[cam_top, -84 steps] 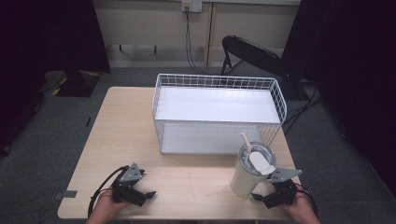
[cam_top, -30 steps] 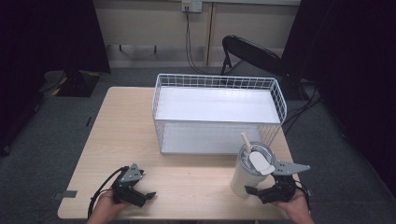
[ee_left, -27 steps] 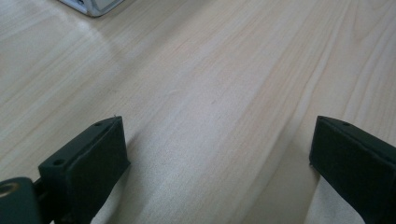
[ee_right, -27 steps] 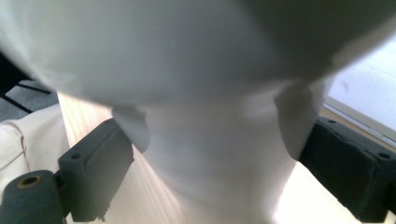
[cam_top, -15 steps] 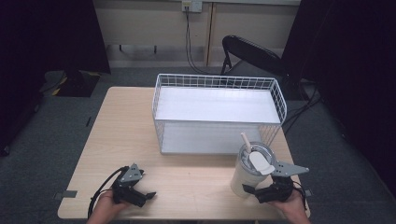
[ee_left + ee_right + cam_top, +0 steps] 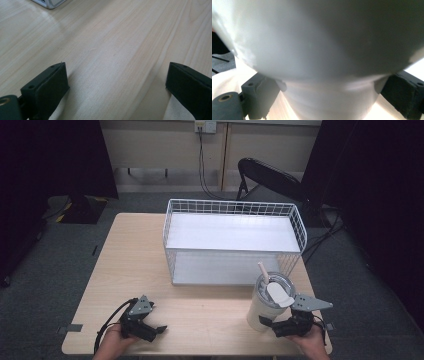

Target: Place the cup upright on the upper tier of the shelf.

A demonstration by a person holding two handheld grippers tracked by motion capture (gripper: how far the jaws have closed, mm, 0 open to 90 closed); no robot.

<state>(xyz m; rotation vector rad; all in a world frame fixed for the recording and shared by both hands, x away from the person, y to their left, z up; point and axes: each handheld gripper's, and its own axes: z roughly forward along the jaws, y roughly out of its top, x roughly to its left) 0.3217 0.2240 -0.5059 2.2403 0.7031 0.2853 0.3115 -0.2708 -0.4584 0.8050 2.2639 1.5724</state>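
Note:
A white tumbler [image 6: 260, 307] with a clear lid and a straw stands upright at the table's front right. My right gripper [image 6: 270, 325] sits low at its base, open. In the right gripper view the tumbler [image 6: 319, 50] looms close, and its narrow foot lies between the two jaws of the right gripper [image 6: 332, 97], with thin gaps on both sides. My left gripper [image 6: 159, 329] rests near the front left edge, held by a hand. Its jaws stand wide apart in the left gripper view, where the left gripper [image 6: 116, 82] has only bare wood between them.
A white wire basket [image 6: 235, 207] with a white floor stands at the back middle of the light wooden table [image 6: 200, 305], just behind the tumbler. A dark chair [image 6: 270, 177] stands beyond the table. Bare wood lies between the two grippers.
My right gripper has slid slightly left and closer against the tumbler's base. The left gripper and the tumbler have stayed put.

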